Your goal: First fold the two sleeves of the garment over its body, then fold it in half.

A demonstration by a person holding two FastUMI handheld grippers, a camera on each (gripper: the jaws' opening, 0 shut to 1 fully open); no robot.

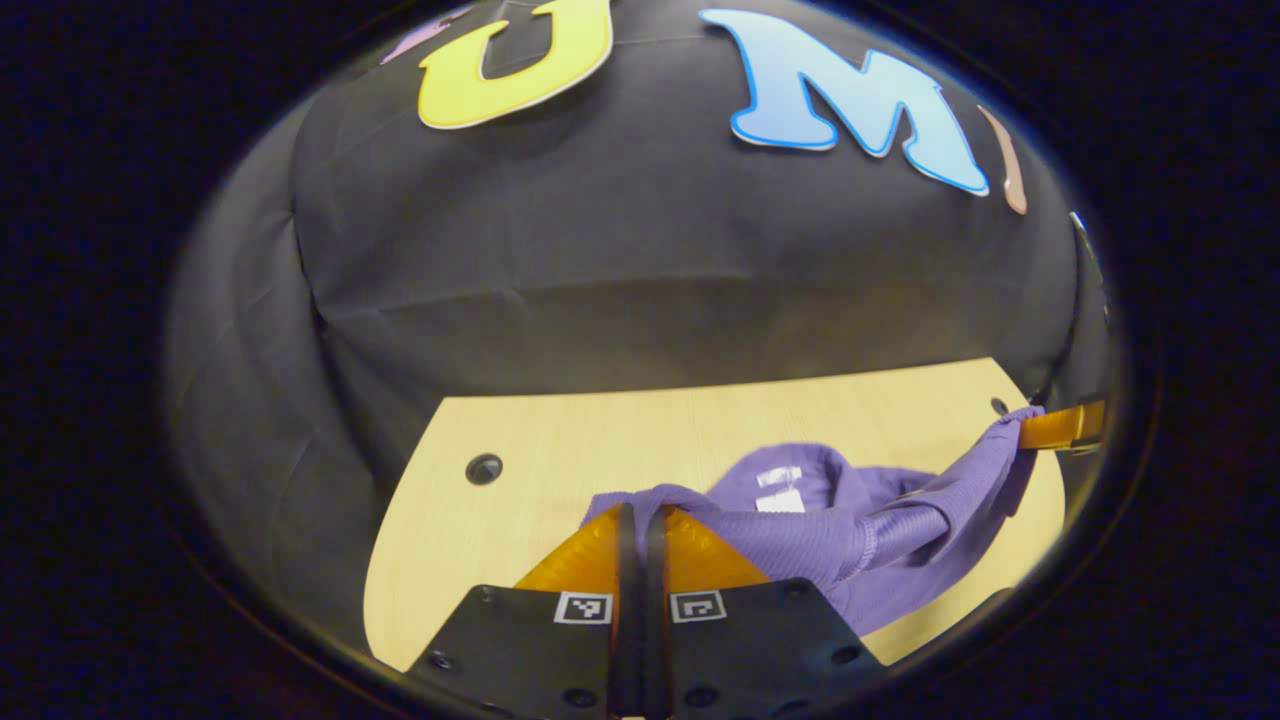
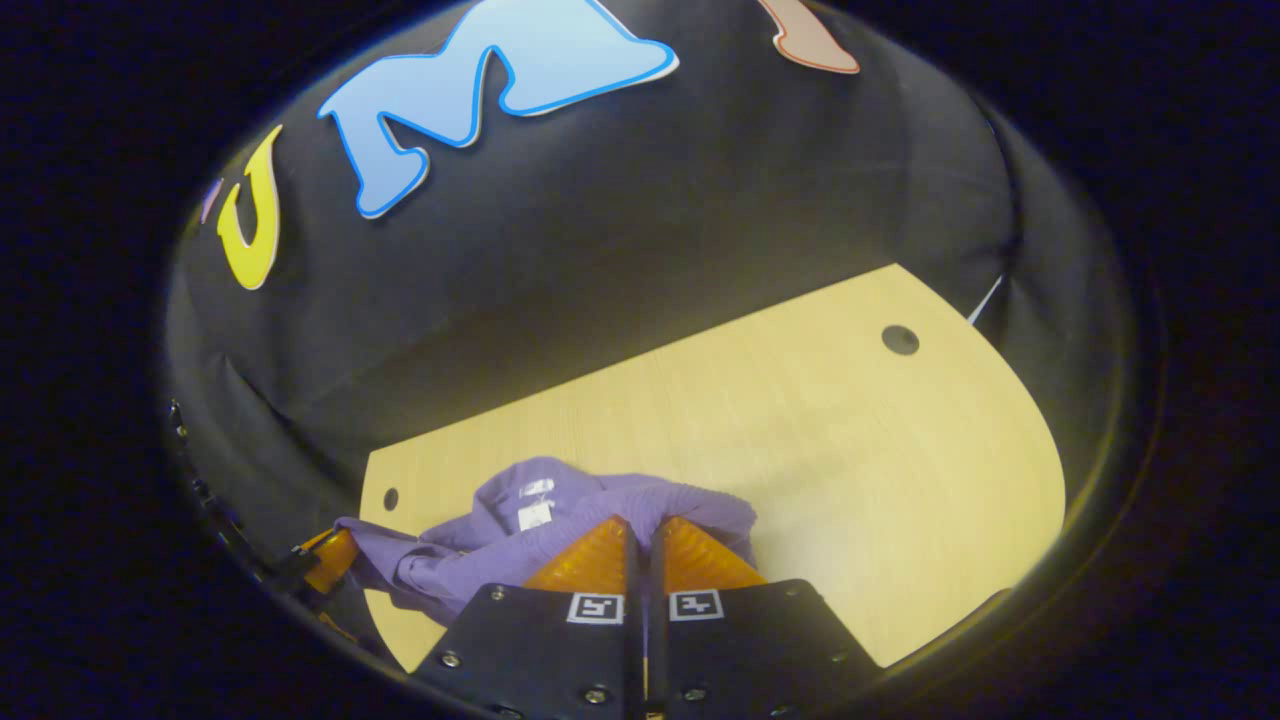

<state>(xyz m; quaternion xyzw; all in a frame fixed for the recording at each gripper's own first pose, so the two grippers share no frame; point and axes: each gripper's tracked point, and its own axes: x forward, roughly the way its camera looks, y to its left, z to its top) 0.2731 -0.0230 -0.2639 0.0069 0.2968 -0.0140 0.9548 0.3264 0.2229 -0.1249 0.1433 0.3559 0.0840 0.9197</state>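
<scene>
A purple garment (image 1: 850,540) lies bunched on a pale wooden bench (image 1: 560,450), held up at two places. In the left gripper view, the left claw (image 1: 640,520) points forward and down, its fingers pressed together on a fold of cloth. In the right gripper view, the right claw (image 2: 640,530) is likewise closed on the garment's edge, angled toward the bench.

A pale wood-grain table (image 2: 800,420) with rounded corners is set against a wall of black cloth (image 1: 620,250), which is creased and draped around it. Round dark holes (image 2: 900,340) are seen near the table's corners.
</scene>
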